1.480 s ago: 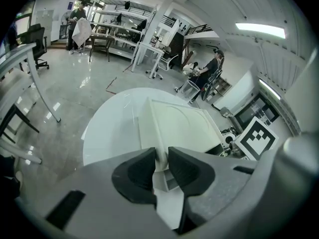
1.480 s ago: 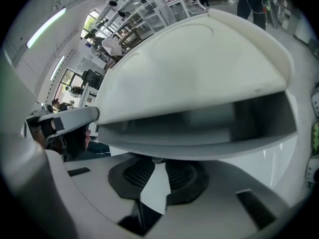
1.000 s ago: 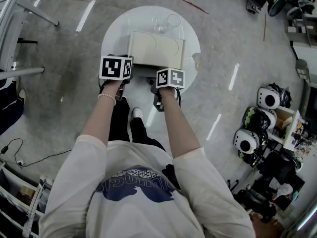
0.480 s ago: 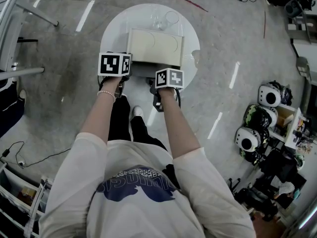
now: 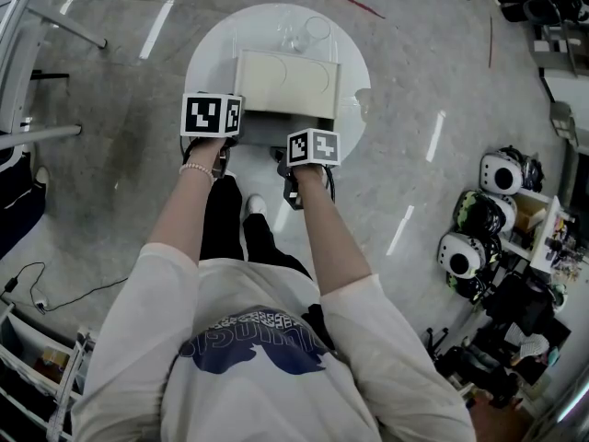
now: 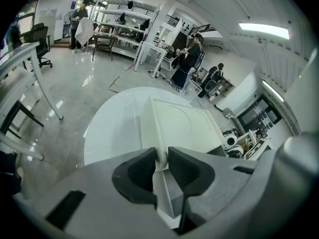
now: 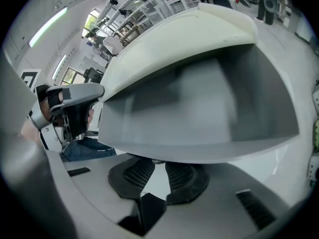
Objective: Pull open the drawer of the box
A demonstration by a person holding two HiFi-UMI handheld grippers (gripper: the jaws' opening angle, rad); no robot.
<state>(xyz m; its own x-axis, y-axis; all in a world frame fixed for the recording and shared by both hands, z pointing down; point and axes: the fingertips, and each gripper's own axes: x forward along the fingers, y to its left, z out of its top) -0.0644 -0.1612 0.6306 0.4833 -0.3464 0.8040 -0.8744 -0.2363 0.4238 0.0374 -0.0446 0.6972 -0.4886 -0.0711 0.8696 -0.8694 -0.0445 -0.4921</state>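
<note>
A cream box stands on a round white table. Its grey drawer sticks out toward me, and its hollow inside fills the right gripper view. My left gripper is shut on the box's left front corner edge, which runs between the dark pads. My right gripper is shut on a small handle under the drawer's front lip. In the head view both marker cubes sit at the box's near side and hide the jaws.
Clear glassware stands behind the box on the table. My legs and a white shoe are below the table's near rim. Helmets and shelves crowd the floor at the right; a desk leg is at the far left.
Box, drawer and both grippers sit slightly higher in the head view. Both grips look unchanged, and the drawer sticks out about as far as before.
</note>
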